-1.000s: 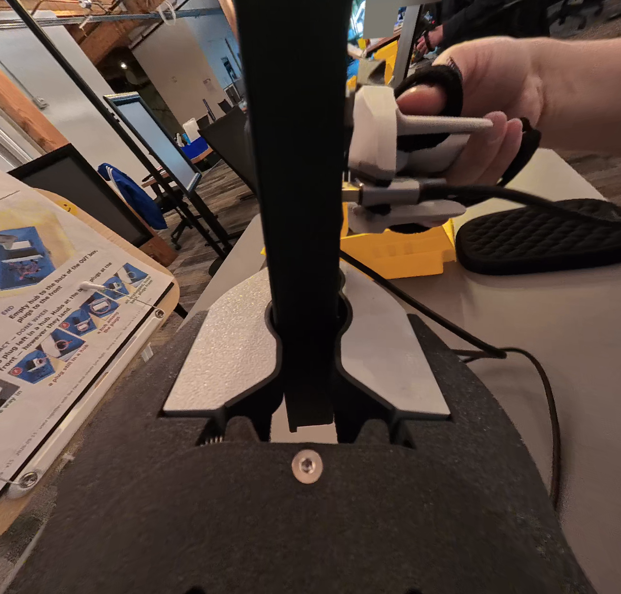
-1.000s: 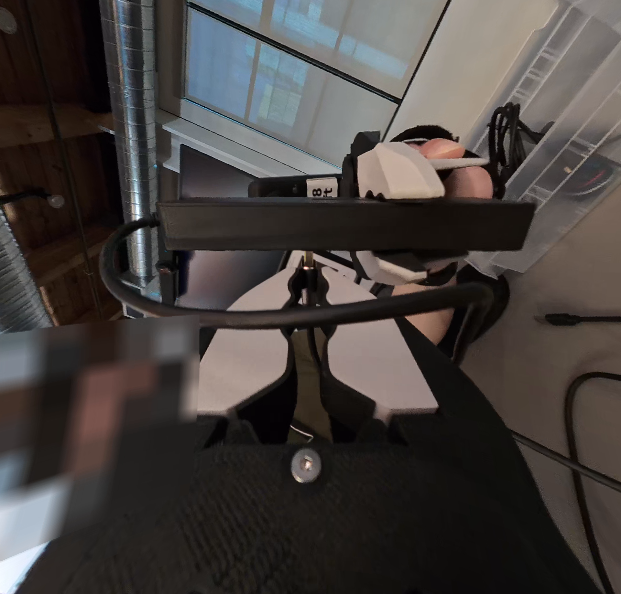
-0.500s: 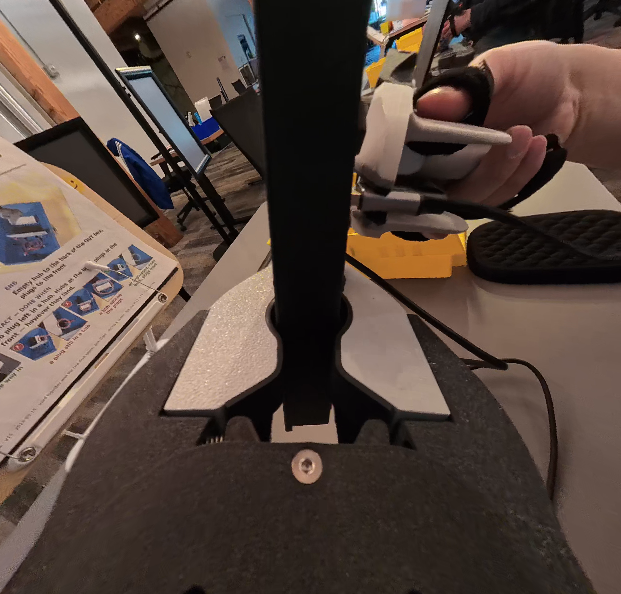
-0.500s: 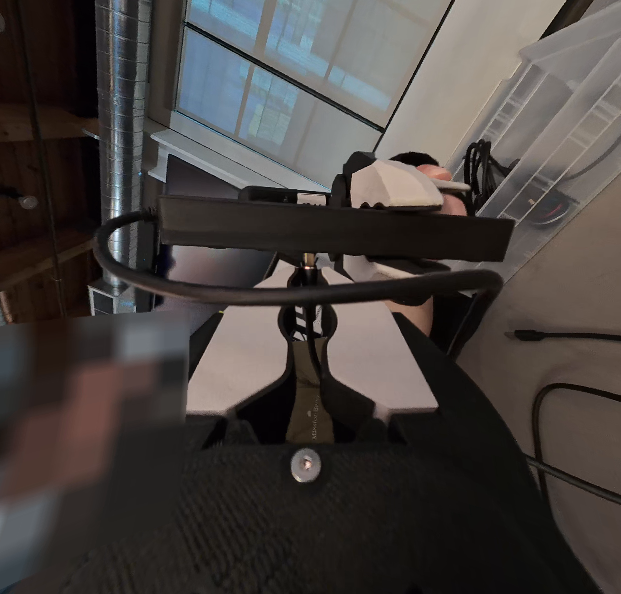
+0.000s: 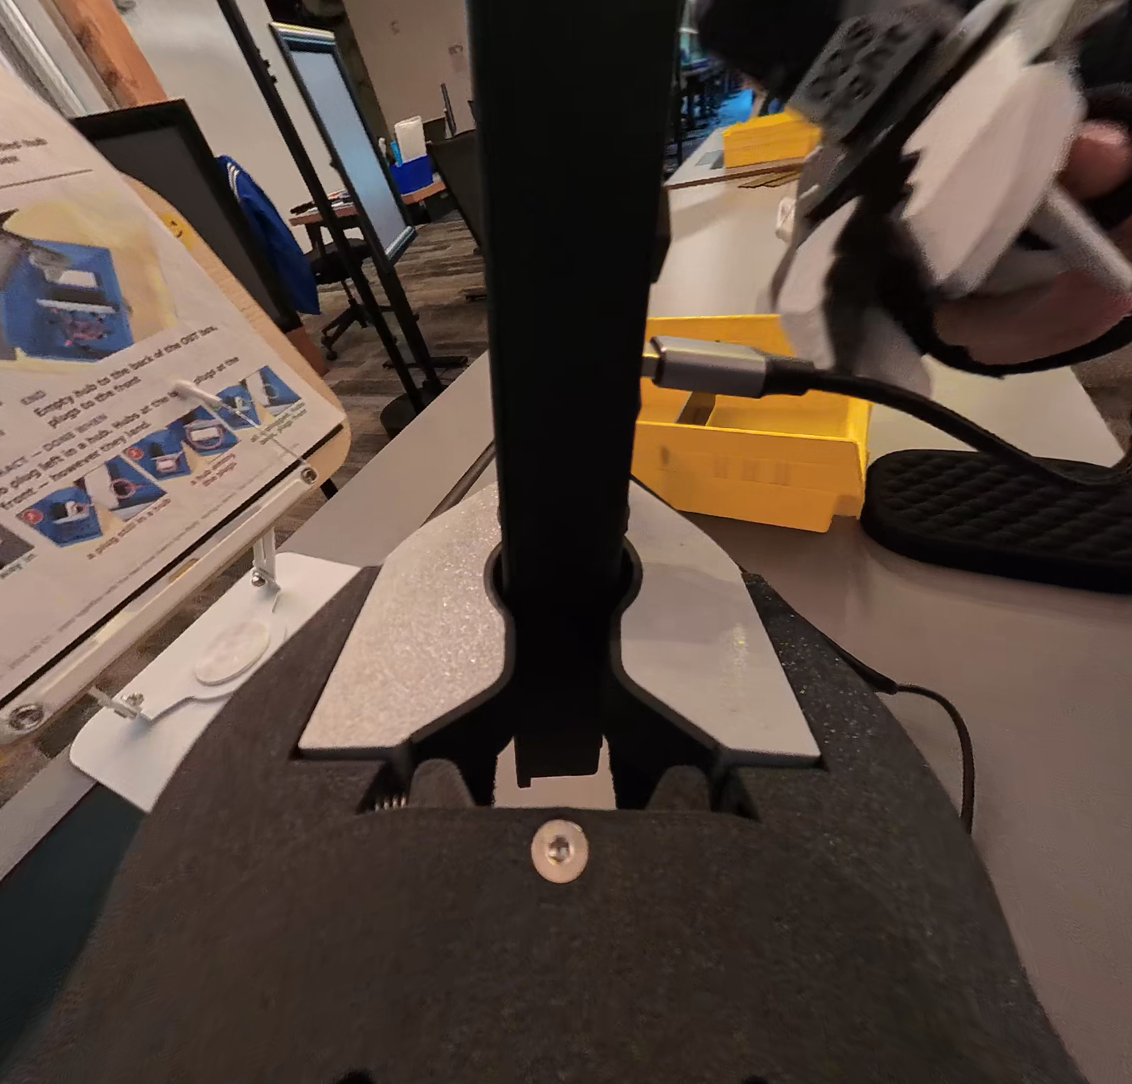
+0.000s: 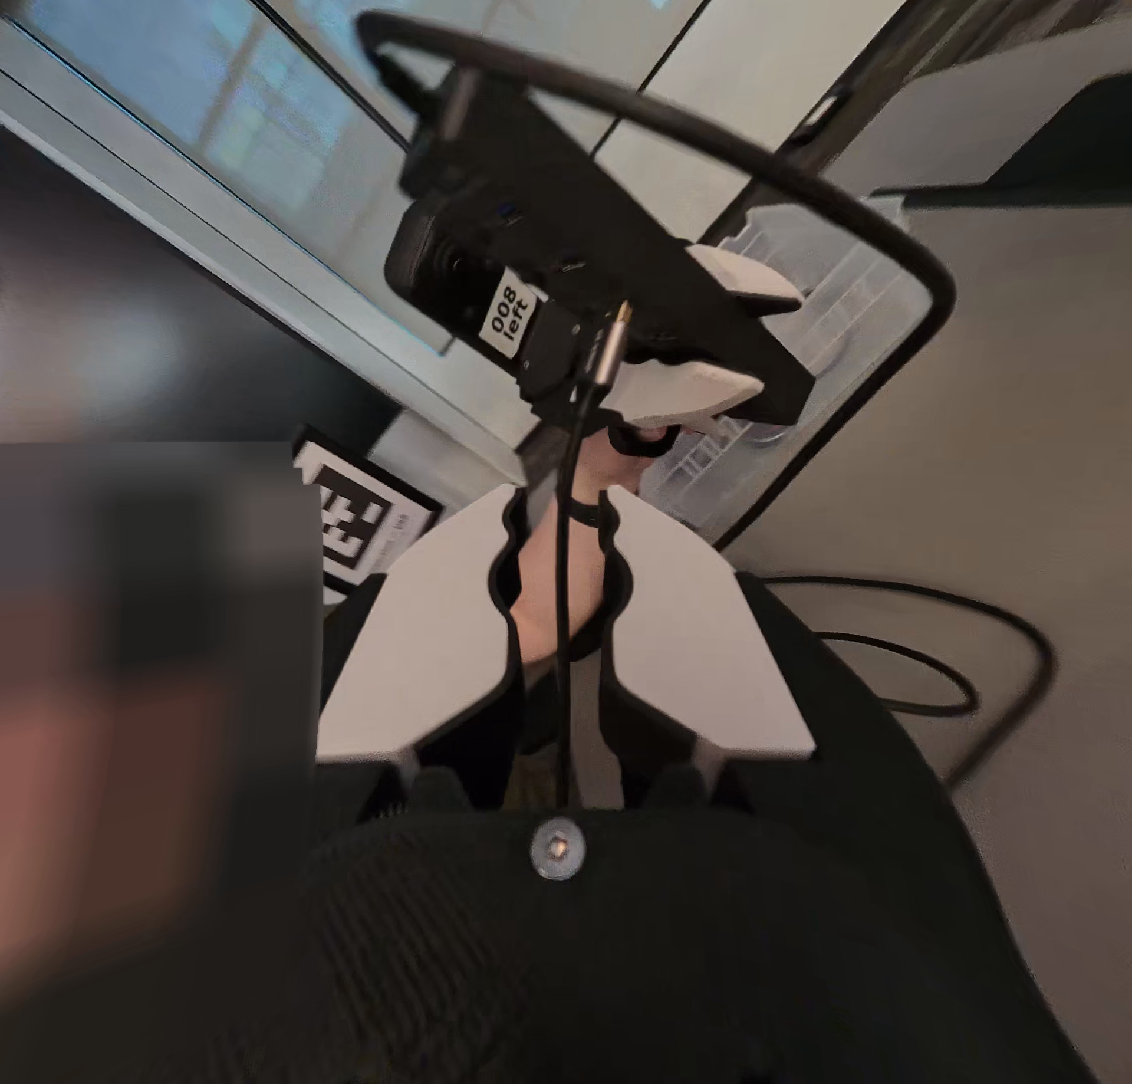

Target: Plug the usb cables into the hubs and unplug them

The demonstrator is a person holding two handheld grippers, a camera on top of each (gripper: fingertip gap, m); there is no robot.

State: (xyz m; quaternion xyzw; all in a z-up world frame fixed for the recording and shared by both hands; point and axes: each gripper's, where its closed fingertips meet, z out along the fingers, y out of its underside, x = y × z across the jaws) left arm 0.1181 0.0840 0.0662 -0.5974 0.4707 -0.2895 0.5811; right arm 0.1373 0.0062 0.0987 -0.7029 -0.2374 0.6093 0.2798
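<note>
Left gripper: two pale grey fingers closed tight against the sides of an upright black bar-shaped hub, pointing forward and level.
Right gripper: pale fingers parted by a narrow gap, nothing pinched at the tips; a thin black cable runs up through the gap, whether gripped cannot be told.
Right hand: wrapped round its gripper's white handle, blurred, raised off the bench's far right.
Left hand: partly seen under its gripper.

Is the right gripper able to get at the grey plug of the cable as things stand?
Probably yes. The right gripper is open, the cable runs between its fingers, and the plug sits straight ahead with nothing between. The black hub is close behind it.
</note>
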